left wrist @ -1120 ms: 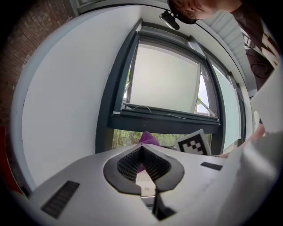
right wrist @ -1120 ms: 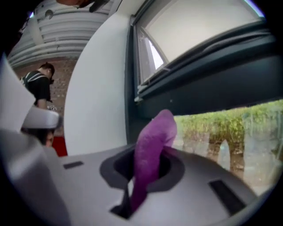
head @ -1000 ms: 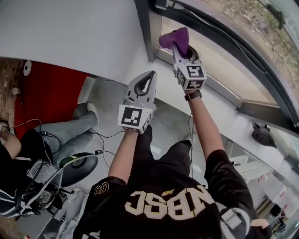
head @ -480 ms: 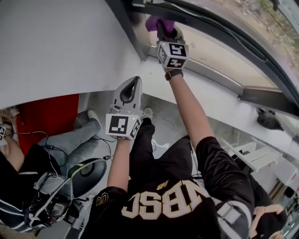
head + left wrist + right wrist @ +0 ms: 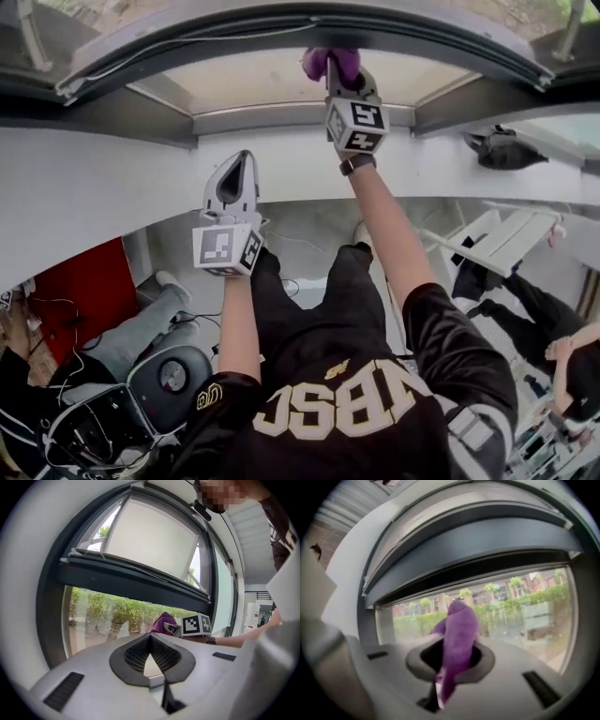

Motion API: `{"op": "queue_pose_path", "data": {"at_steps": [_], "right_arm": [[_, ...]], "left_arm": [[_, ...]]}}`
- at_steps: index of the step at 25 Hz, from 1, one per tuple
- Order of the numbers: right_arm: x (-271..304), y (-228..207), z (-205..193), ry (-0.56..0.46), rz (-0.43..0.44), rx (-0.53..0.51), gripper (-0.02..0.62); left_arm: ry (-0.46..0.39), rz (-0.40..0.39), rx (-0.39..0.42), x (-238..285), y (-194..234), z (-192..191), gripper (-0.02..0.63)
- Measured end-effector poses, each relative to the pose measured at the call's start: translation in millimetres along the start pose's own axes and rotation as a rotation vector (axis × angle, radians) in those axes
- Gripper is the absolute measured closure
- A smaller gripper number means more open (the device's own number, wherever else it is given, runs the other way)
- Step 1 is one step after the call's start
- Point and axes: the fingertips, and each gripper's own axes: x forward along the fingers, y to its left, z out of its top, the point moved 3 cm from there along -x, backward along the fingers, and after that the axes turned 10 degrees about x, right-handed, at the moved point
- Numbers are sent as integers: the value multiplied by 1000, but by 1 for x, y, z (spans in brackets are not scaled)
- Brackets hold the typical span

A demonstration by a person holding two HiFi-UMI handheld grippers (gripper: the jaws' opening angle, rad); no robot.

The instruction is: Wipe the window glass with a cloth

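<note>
A purple cloth [image 5: 330, 62] is bunched in my right gripper [image 5: 339, 77], which is shut on it and holds it up against the lower window glass [image 5: 253, 75]. In the right gripper view the cloth [image 5: 458, 634] sticks out between the jaws in front of the glass [image 5: 515, 611], with trees and buildings beyond. My left gripper [image 5: 244, 161] hangs lower and to the left, in front of the white wall, shut with nothing in it. From the left gripper view I see the cloth [image 5: 161, 622] and the right gripper's marker cube [image 5: 196, 624] at the pane [image 5: 103, 620].
A dark window frame [image 5: 281, 23] runs above the pane, with a tilted upper sash [image 5: 150, 536]. A white wall band [image 5: 112, 197] lies under the sill. Below are a seated person's legs [image 5: 131, 328], a chair [image 5: 169, 370], a red floor patch [image 5: 70, 291] and a white bench [image 5: 511, 239].
The right gripper has carried the cloth from the pane's left corner rightwards along the glass. The left gripper has swung round with it and now faces the window.
</note>
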Motion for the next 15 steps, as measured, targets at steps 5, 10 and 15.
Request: {"op": "queue_pose_path", "data": {"at_steps": [5, 10, 15], "right_arm": [[-69, -173, 45, -51, -235, 93, 552], [-98, -261, 69, -84, -324, 148, 552], [-92, -211, 52, -40, -178, 93, 552]], "left_arm": [[-13, -88, -8, 50, -114, 0, 588], [-31, -135, 6, 85, -178, -3, 588], [-50, -48, 43, 74, -135, 0, 588]]}}
